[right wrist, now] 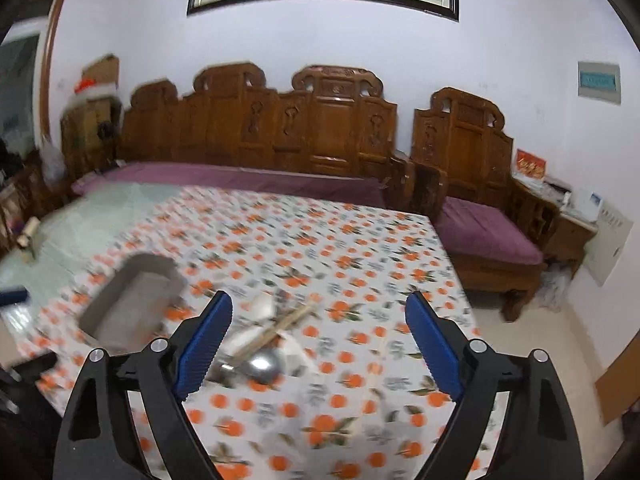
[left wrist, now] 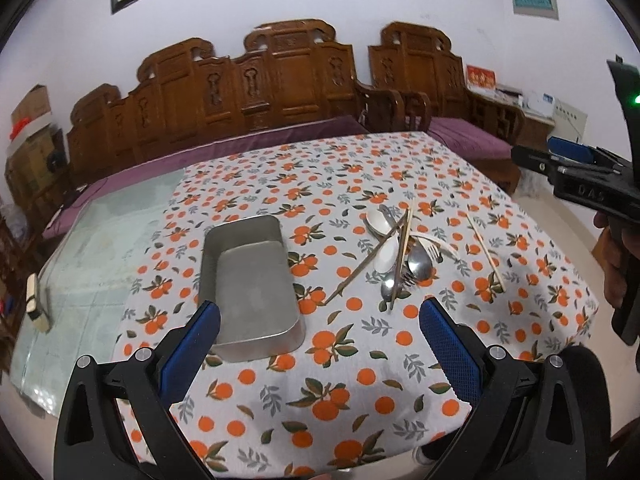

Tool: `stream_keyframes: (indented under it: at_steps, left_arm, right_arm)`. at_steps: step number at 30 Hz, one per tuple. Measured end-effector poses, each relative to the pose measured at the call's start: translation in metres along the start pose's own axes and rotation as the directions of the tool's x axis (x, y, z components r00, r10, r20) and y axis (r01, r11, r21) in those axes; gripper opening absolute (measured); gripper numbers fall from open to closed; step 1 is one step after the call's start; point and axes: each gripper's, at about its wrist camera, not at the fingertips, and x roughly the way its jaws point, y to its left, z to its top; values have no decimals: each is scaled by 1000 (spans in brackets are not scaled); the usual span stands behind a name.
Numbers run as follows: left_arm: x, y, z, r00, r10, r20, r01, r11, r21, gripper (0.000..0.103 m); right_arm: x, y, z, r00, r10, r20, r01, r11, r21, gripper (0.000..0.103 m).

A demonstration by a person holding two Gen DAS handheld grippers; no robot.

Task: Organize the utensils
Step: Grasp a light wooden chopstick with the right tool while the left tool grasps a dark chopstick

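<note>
My right gripper [right wrist: 319, 344] hangs wide open, holding nothing, and the tangled pile of metal spoons, white spoons, forks and wooden chopsticks [right wrist: 264, 344] sits between its jaws, lower centre of its blurred view, so I judge this arm nearer. My left gripper [left wrist: 320, 344] is equally spread and empty; there the pile [left wrist: 400, 256] lies right of centre, its long pieces running mostly near-to-far, 1 stray pale chopstick [left wrist: 485, 253] apart on the right. The empty grey rectangular metal tray [left wrist: 248, 280] lies left of the pile, long axis near-to-far.
</note>
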Motion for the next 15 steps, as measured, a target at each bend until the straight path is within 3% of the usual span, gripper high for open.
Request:
stream_keyframes:
  at_steps: [6, 15]
  left_arm:
    - [27, -5, 9, 999, -37, -32, 38, 999, 6, 97]
    - [67, -24, 17, 990, -124, -65, 126, 992, 26, 97]
  right_arm:
    - [38, -27, -29, 996, -14, -86, 15, 1000, 9, 85]
    - [101, -54, -84, 959, 38, -280, -19, 997, 70, 55]
